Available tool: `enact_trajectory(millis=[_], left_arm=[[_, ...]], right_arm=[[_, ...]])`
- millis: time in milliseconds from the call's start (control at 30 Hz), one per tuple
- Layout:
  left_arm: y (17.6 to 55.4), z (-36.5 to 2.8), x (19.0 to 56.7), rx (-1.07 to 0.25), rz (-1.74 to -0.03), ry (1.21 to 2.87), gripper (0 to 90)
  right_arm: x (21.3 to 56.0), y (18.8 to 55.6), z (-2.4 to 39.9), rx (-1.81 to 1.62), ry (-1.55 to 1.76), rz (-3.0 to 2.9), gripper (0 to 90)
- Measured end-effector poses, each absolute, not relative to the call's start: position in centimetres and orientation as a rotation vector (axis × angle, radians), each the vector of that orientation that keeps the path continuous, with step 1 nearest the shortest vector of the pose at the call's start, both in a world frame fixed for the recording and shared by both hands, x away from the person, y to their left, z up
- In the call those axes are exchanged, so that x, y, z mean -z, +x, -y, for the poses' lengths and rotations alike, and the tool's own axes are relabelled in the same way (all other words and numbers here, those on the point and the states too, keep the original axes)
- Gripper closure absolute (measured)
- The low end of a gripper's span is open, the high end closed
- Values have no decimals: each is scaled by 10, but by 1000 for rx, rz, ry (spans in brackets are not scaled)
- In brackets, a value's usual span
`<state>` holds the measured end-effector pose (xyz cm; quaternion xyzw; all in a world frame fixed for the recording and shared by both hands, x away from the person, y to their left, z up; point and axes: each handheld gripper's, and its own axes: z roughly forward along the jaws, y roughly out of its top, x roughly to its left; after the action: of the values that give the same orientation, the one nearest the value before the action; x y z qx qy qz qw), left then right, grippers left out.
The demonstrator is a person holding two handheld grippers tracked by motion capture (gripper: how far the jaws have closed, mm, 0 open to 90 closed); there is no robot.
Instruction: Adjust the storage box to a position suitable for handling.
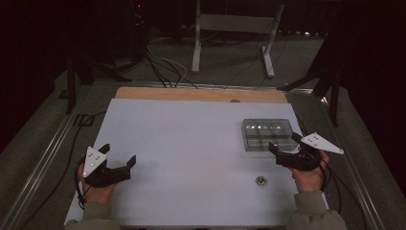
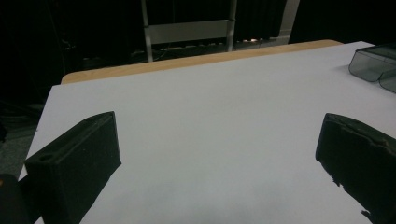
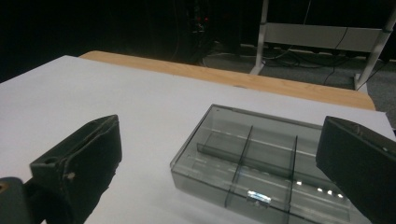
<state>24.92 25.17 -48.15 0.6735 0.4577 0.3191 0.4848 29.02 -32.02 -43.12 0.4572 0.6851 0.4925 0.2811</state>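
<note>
Clear smoky plastic compartment box (image 1: 267,134) at far right of white surface (image 1: 182,158), just beyond right gripper (image 1: 283,149), jaws wide, empty. Left gripper (image 1: 118,155) near-left, likewise wide, empty.

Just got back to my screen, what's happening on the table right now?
A person holds a gripper in each hand over the white table. Both are open and hold nothing. The right gripper is at the near edge of a clear compartment box, aimed at it. The left gripper is over bare table. A small metal piece lies near the right hand.
</note>
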Motion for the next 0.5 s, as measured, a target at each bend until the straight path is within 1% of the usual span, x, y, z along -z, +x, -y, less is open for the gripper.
enact_trajectory(millis=[67,133,400,433,467,500], left_arm=[[249,-252,482,-777,-1114,1639,2],[249,-251,482,-777,-1112,1643,2],[250,-252,482,-775,-1115,1641,2],[250,-252,483,-774,-1115,1641,2],[250,-252,483,-773,-1115,1642,2],[250,-251,483,-772,-1115,1641,2]], right_arm=[[430,292,321,-1313,1221,-1838,6],[425,299,324,-1294,1227,-1836,40],[419,315,334,-1266,1263,-1844,64],[418,319,336,-1241,1280,-1841,187],[418,319,336,-1241,1280,-1841,187],[418,321,336,-1217,1288,-1824,242]])
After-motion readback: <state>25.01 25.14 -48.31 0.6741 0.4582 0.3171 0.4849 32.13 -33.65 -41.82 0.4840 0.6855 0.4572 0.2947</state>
